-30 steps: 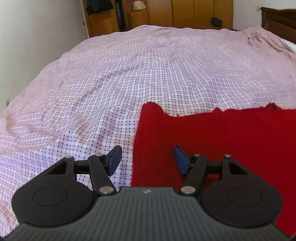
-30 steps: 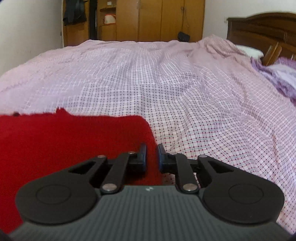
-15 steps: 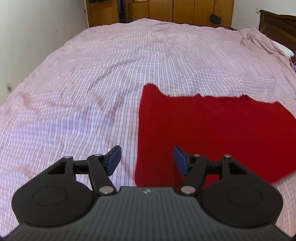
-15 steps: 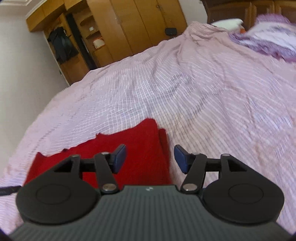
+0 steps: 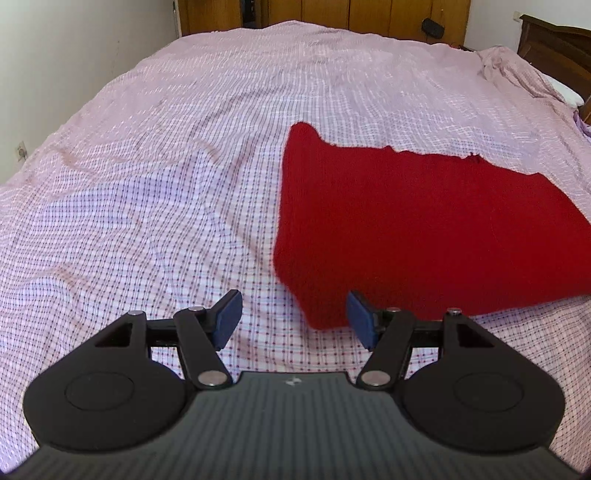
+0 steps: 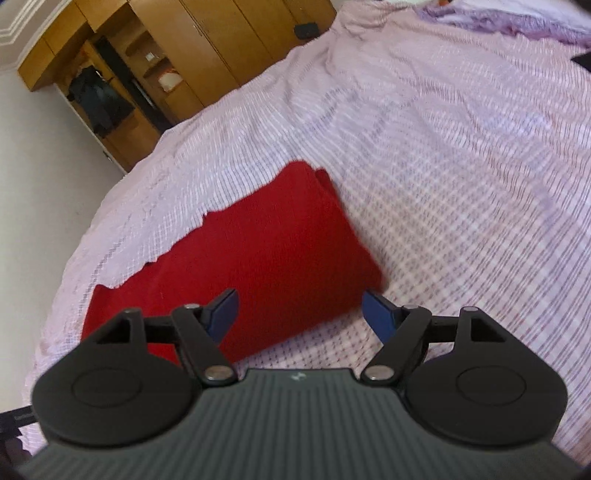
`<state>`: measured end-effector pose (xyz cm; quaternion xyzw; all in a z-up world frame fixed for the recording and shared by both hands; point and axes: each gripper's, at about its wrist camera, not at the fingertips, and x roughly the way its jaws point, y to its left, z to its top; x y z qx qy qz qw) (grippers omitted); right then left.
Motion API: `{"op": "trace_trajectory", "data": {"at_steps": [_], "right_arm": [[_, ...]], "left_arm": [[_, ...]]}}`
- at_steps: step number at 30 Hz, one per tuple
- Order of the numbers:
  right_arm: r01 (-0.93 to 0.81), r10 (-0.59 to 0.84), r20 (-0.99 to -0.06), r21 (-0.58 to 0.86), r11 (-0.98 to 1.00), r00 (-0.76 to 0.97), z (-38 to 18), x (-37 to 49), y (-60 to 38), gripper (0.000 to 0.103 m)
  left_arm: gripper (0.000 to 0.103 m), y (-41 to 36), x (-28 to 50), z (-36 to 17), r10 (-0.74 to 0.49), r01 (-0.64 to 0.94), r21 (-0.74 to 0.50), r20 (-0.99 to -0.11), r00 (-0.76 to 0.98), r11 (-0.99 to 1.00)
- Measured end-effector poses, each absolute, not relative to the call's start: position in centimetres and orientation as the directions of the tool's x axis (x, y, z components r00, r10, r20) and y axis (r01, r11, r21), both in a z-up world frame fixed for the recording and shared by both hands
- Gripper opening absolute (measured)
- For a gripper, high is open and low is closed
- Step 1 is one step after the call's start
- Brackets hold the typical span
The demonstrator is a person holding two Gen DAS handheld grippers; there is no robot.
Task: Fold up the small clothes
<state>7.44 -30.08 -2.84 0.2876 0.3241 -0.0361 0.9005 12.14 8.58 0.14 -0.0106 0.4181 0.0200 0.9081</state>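
The left hand-held gripper (image 5: 293, 317) hovered with its jaws apart and empty over the checked bedsheet (image 5: 147, 206), just off the near left corner of the red knitted garment (image 5: 406, 221). That garment lay flat on the bed, already doubled over, its far edge ragged where the layers met unevenly. To the garment's right, the right hand-held gripper (image 6: 299, 314) had just been opening its jaws; nothing sat between them, and it hung above the garment's (image 6: 258, 258) near right corner without touching it. For the next fold to go well, I judged each gripper should pinch both layers at its corner together, so the stack would not slide apart as it was carried over. Beyond the garment the bedsheet ran bare and wide towards the wooden wardrobe (image 6: 184, 55), leaving plenty of room; a lilac blanket (image 6: 517, 18) lay far off to its right
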Motion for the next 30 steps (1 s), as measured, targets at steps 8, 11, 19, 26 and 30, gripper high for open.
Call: {"op": "trace_trajectory", "data": {"at_steps": [8, 11, 19, 26, 30], "right_arm": [[0.307, 0.15, -0.609, 0.58, 0.755, 0.779, -6.0, 8.4, -29.7, 0.076], [0.308, 0.15, -0.583, 0.61, 0.73, 0.798, -6.8, 8.9, -29.9, 0.076], [0.32, 0.124, -0.526, 0.669, 0.671, 0.841, -7.4, 9.6, -30.6, 0.081], [0.31, 0.108, -0.508, 0.665, 0.68, 0.854, -7.7, 8.9, -30.3, 0.079], [0.321, 0.101, -0.508, 0.673, 0.667, 0.855, -7.5, 8.4, -30.3, 0.08]], "left_arm": [[0.068, 9.5, 12.5, -0.6, 0.021, -0.063, -0.024, -0.781, 0.624, 0.998], [0.068, 9.8, 12.6, -0.8, 0.011, -0.07, -0.042, -0.782, 0.624, 0.997], [0.068, 9.9, 13.1, -1.1, 0.011, -0.081, -0.049, -0.784, 0.621, 0.996], [0.068, 9.8, 13.5, -1.3, 0.01, -0.073, -0.045, -0.786, 0.618, 0.996], [0.068, 10.2, 13.6, -1.5, -0.004, -0.078, -0.066, -0.787, 0.616, 0.995]]}}
